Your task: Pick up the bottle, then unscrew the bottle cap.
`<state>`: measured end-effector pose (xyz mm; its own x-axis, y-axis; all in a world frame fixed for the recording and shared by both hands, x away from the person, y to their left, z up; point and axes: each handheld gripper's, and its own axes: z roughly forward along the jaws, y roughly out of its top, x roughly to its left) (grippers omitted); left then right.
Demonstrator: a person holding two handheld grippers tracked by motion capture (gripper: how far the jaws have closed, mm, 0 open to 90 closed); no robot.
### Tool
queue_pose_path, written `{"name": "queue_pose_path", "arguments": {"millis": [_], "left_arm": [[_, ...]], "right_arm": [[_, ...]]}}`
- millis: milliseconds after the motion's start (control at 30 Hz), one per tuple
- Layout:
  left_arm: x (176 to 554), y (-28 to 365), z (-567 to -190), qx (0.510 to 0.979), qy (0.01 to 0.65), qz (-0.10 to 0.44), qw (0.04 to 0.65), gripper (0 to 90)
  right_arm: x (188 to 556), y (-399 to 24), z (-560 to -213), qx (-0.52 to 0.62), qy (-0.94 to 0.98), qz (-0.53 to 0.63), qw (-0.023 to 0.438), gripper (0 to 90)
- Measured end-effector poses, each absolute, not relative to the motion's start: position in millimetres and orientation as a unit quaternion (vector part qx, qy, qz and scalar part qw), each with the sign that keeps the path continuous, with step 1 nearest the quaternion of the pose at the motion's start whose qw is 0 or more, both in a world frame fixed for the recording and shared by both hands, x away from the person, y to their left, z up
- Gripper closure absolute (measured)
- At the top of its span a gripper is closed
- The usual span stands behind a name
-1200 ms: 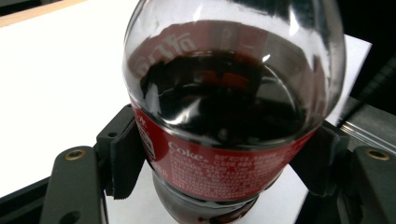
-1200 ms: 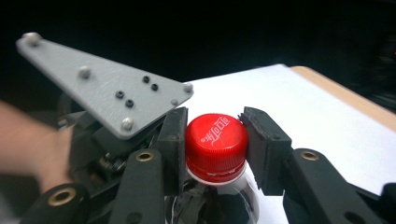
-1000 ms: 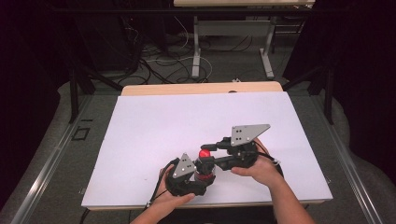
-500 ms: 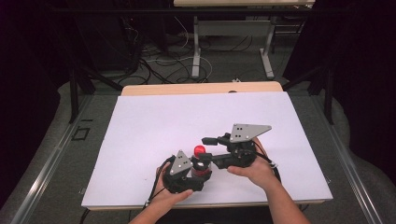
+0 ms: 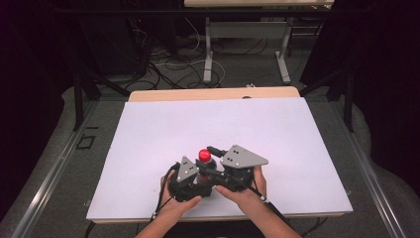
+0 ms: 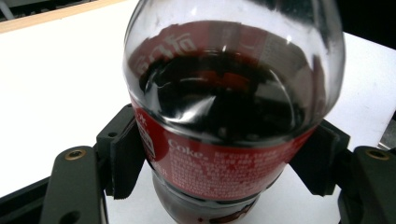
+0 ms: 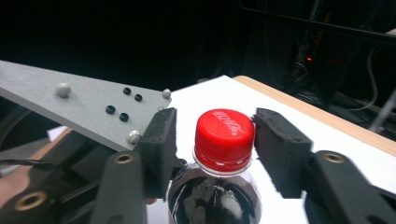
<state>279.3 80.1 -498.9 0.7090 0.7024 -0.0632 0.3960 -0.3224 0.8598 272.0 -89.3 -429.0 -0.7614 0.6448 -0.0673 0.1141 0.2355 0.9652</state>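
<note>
Wide bare counter (image 5: 163, 134) is left open on every side of the bottle (image 5: 204, 157). Passage near its cap (image 7: 224, 132) is blocked by the right gripper (image 7: 215, 135) and the left gripper (image 6: 224, 158).

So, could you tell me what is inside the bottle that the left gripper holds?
The bottle holds dark cola up to its shoulder; its red label hides the level lower down. A red cap closes it.
</note>
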Motion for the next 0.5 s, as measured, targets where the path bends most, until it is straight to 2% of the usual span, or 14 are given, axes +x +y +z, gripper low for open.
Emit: {"name": "queue_pose_path", "arguments": {"millis": [100, 167, 367, 500], "left_arm": [[278, 78, -499, 0.800, 0.338, 0.162, 0.468, 29.0], [277, 77, -500, 0.801, 0.335, 0.158, 0.469, 29.0], [275, 75, -499, 0.809, 0.318, 0.150, 0.471, 29.0], [273, 73, -499, 0.813, 0.302, 0.135, 0.478, 29.0]], "right_arm": [[272, -88, -430, 0.243, 0.753, 0.557, 0.253, 60.1], [272, -91, -429, 0.241, 0.757, 0.556, 0.246, 60.4], [284, -109, -427, 0.207, 0.772, 0.574, 0.179, 61.1], [301, -126, -426, 0.169, 0.779, 0.593, 0.111, 61.2]]}}
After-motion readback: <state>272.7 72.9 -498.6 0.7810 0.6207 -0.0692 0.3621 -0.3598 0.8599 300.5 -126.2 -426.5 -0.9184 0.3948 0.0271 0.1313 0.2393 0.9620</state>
